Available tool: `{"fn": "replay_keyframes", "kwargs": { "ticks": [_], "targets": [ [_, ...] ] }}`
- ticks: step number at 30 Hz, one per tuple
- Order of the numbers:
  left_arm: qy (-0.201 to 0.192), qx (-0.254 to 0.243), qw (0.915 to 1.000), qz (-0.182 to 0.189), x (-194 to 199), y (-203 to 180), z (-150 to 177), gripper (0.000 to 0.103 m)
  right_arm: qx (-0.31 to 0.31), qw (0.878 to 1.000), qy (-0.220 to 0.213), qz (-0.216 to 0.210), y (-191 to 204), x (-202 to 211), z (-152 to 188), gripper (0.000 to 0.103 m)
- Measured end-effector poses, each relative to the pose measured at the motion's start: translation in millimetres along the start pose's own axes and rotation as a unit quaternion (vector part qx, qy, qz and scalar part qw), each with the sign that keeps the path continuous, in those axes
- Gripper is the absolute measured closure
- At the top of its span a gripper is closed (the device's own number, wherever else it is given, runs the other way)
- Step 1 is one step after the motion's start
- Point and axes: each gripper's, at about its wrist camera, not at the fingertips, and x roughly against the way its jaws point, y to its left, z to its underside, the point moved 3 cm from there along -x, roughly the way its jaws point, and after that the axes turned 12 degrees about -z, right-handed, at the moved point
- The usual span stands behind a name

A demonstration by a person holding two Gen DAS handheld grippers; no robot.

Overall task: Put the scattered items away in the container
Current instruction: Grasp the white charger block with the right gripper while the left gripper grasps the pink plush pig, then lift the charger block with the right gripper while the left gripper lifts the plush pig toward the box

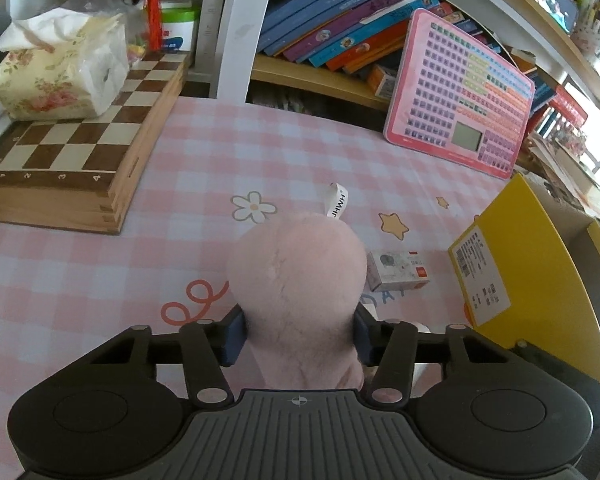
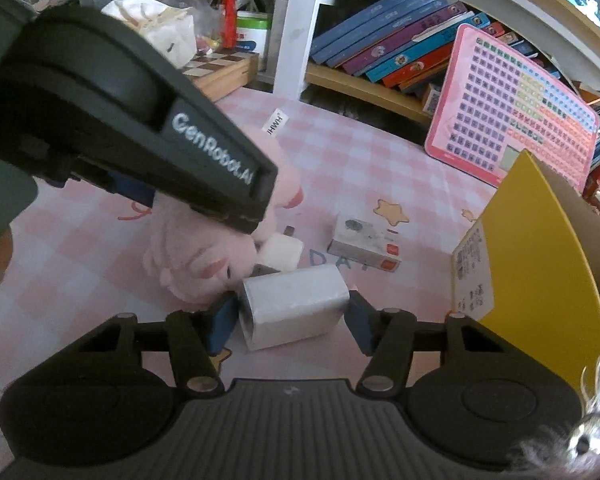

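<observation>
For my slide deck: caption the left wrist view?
Left tongs squeeze a pink plush toy above the pink checked tablecloth.

The right gripper (image 2: 290, 320) straddles a grey block (image 2: 294, 310) beside the pink plush (image 2: 204, 256).

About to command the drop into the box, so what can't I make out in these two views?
- Inside of the yellow cardboard box: both views, hidden by its own wall.
- Pink plush toy, front side: left wrist view, faces away.
- Right gripper contact with the silver rectangular block: right wrist view, gap at the right finger, grasp unclear.
- Small white cube: partly behind the plush.
</observation>
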Motion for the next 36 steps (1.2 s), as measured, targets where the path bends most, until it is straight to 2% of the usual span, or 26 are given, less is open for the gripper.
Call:
{"fn": "replay_keyframes", "kwargs": {
  "ticks": [9,17,29,36],
  "targets": [
    [-0.017,-0.004,0.9998,-0.005,25,7,9,0.055,-0.005,1.000,0.009,-0.028,6,13,6,0.049],
    [-0.031,0.001,0.9995,-0.007,62,15,27,0.055,0.001,0.999,0.001,-0.044,12,40,16,0.049],
    [-0.041,-0.004,0.9991,-0.008,122,25,70,0.055,0.037,0.995,-0.010,-0.095,36,98,40,0.049],
    [-0.050,-0.024,0.9984,0.003,152,19,98,0.055,0.032,0.994,-0.005,-0.100,43,127,67,0.049]
  ]
}}
